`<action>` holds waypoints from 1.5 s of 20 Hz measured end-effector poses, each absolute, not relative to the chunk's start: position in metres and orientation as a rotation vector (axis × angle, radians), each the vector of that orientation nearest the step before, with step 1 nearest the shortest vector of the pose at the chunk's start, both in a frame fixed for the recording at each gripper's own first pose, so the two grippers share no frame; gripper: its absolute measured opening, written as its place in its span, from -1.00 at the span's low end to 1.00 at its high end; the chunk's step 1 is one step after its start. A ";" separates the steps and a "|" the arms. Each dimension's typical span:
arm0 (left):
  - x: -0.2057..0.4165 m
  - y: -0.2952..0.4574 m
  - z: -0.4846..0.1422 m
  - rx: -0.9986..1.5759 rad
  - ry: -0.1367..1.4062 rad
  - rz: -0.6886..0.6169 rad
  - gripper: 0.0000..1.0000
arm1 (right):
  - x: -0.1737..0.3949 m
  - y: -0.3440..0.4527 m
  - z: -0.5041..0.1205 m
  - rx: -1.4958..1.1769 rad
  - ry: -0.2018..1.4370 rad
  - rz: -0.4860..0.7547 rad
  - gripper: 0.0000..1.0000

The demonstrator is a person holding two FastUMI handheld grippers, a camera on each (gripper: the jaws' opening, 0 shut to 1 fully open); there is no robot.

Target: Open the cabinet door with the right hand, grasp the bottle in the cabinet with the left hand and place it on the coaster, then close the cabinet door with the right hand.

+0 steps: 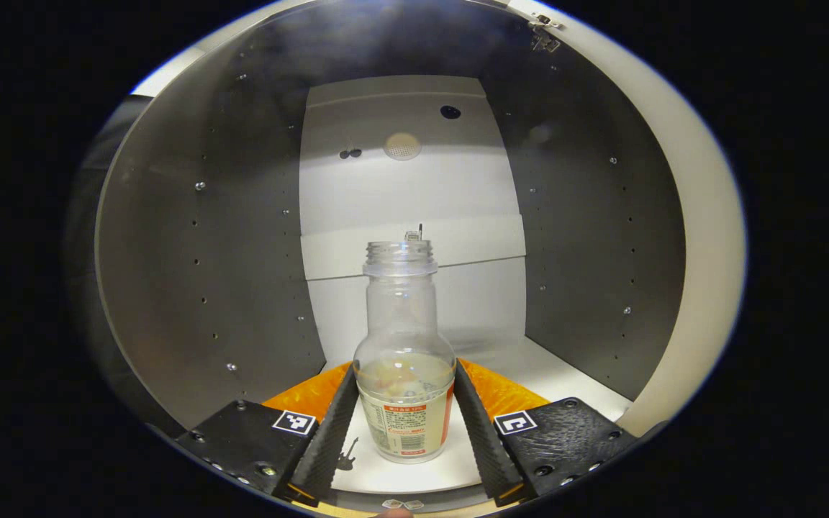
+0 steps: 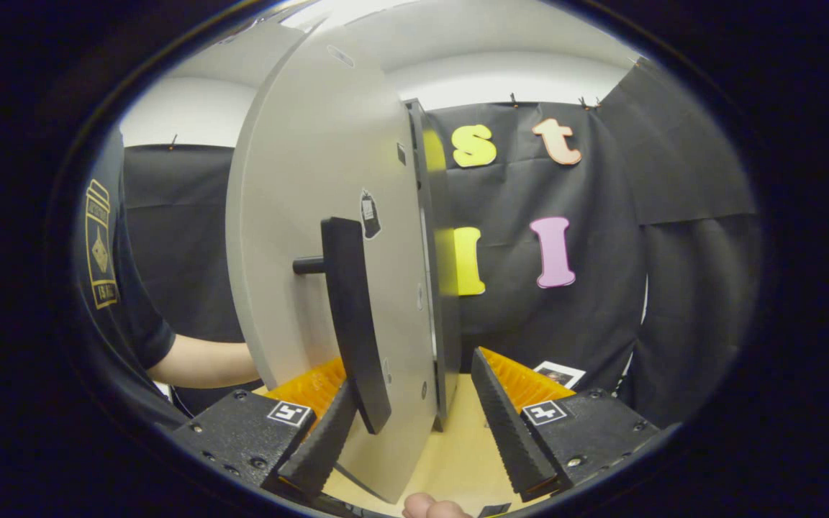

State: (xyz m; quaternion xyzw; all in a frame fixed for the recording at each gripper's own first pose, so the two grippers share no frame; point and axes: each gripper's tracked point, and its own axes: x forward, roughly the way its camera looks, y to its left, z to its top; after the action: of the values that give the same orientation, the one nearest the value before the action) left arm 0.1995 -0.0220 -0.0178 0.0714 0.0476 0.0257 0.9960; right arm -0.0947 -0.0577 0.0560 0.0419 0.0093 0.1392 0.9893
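A clear, uncapped bottle with an orange-and-white label stands upright on the white floor of the cabinet. My left gripper reaches inside, and both fingers press against the bottle's wide lower body. In the right gripper view the pale cabinet door stands swung open, edge-on to me, with its dark bar handle facing left. My right gripper is open and straddles the door's free edge. The left finger is beside the handle's lower end, and the right finger is a little apart from the door's edge.
Grey side walls close in the cabinet left and right, with a white back panel behind. A hinge sits top right. Under the door lies a wooden tabletop with a small card. A person's forearm is left of the door.
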 end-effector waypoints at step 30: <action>-0.021 0.091 -0.076 0.118 0.057 0.022 0.39 | -0.130 -0.063 0.032 0.386 0.144 0.087 0.90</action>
State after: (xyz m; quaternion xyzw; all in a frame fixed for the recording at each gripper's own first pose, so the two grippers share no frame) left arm -0.0210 0.0912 -0.0762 0.0590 0.0285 0.0109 0.9978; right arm -0.1295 -0.0632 0.0315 0.1914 0.0713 0.0434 0.9780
